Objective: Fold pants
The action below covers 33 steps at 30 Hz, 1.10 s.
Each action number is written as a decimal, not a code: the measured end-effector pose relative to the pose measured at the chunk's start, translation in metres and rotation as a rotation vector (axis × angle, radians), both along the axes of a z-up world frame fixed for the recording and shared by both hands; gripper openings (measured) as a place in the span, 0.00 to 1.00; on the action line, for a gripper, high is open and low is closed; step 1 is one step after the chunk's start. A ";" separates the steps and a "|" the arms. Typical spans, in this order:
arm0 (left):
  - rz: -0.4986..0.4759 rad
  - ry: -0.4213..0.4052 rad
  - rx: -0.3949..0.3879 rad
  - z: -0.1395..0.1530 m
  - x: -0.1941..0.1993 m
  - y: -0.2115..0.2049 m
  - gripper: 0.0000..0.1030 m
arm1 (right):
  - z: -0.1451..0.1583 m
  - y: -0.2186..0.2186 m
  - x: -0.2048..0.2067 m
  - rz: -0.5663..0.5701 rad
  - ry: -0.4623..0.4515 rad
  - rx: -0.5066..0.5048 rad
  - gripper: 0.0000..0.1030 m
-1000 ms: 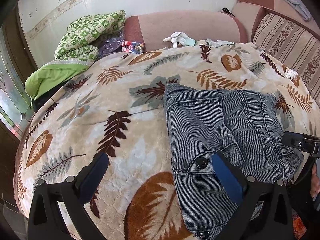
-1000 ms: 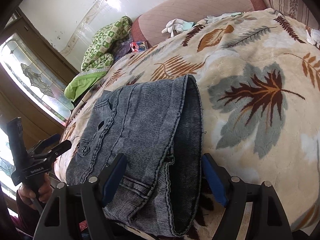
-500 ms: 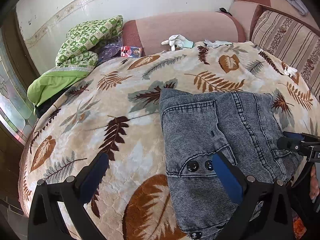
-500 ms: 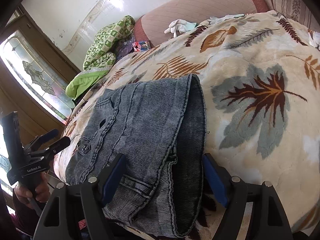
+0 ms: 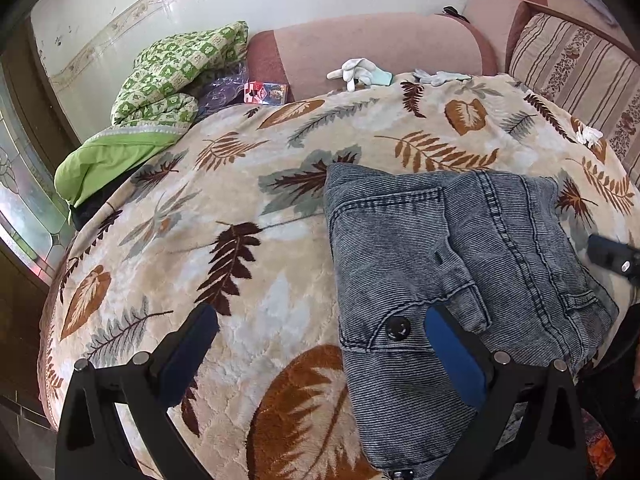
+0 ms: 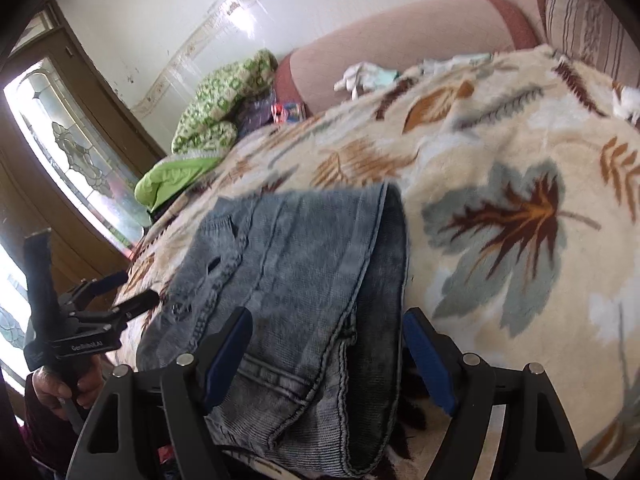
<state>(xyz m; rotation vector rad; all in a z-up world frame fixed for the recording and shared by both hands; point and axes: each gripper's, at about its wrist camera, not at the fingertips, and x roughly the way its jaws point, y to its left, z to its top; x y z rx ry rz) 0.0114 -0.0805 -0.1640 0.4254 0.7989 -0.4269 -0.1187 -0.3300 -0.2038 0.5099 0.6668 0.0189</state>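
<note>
A: Where are the pants [image 5: 452,280] now?

B: On the leaf-print blanket [image 5: 248,216] covering the bed, at the near edge, close to both grippers. They lie as a compact gray denim bundle, waistband and button toward the near side, with part of it drooping over the edge.

A: So the folding is done?

B: Mostly, I'd judge. The legs look doubled over into a short stack; from the right wrist view you can see layers along the fold edge. What seems left is a last tidy or one more fold, since the near end hangs unevenly.

A: And the grippers?

B: The left gripper [image 5: 320,344] has its jaws spread wide, one finger over the blanket and the other over the denim, clamping nothing. The right gripper [image 6: 328,350] is also spread wide, straddling the near end of the bundle without pinching it.

A: Anything else nearby?

B: A green quilt [image 5: 168,76] and white gloves [image 5: 356,72] sit well apart, at the far side.
</note>
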 end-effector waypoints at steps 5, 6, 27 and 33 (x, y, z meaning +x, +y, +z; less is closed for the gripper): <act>0.009 0.046 0.011 -0.017 0.009 0.002 1.00 | 0.022 0.004 -0.003 -0.007 -0.099 0.000 0.78; 0.006 0.050 0.011 -0.020 0.009 0.002 1.00 | 0.025 0.008 -0.002 0.009 -0.108 0.003 0.78; 0.023 -0.095 -0.038 0.019 0.000 0.021 1.00 | 0.019 0.013 0.008 0.016 0.040 -0.087 0.78; 0.073 -0.161 -0.080 0.050 0.003 0.040 1.00 | 0.014 0.008 0.006 0.008 0.040 -0.059 0.78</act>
